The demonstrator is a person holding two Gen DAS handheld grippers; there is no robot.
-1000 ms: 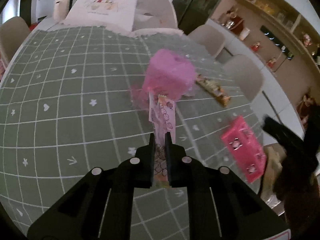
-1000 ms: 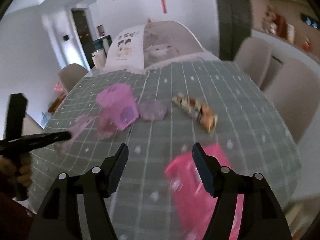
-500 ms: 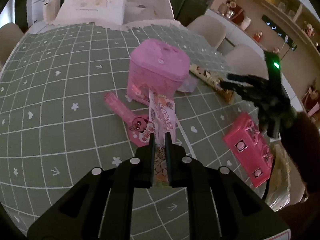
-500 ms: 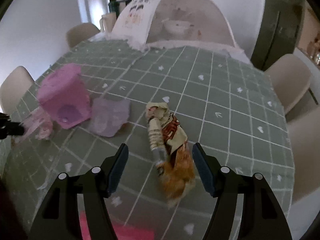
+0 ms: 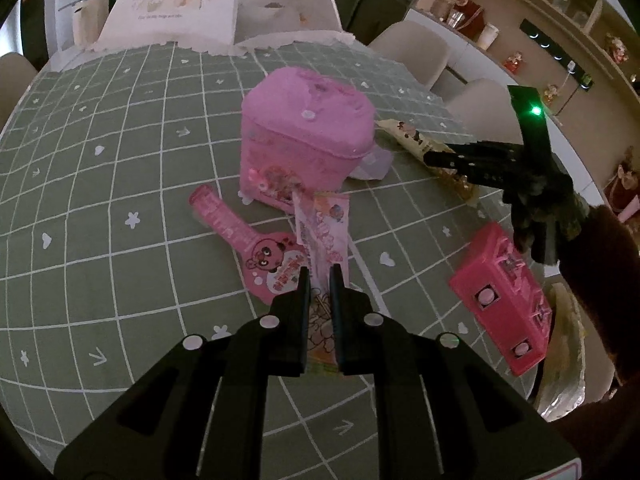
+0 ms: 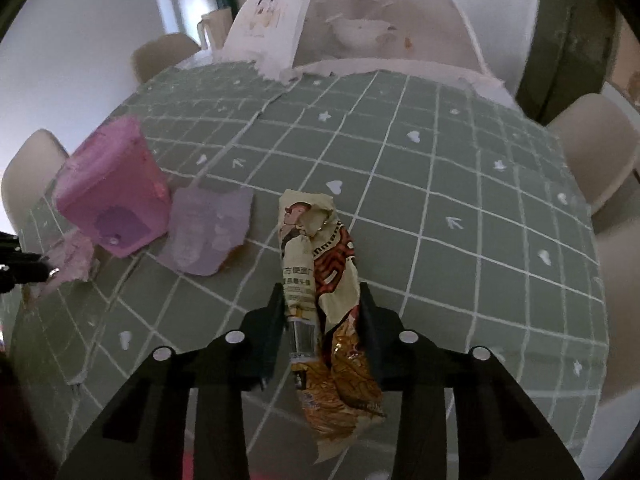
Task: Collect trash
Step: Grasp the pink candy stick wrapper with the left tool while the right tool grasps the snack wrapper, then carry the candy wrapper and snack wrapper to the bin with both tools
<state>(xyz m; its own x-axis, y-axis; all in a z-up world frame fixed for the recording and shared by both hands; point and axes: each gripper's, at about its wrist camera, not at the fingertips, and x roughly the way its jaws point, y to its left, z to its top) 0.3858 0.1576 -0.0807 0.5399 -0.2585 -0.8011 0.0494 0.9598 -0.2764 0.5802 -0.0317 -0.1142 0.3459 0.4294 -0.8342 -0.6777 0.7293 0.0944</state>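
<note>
Right gripper jaws now closing around snack wrapper.

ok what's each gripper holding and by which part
The left gripper is shut on the near end of a pink candy wrapper. The right gripper is closing around the middle of a crumpled snack wrapper.

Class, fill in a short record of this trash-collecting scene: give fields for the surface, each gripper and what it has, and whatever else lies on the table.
surface: green grid tablecloth
left gripper: jaws shut on a pink-and-white wrapper
right gripper: jaws closing, crumpled snack wrapper between them
bin: pink lidded container
beside the bin: pale purple piece
other items: flat pink bear packet; bright pink toy box
</note>
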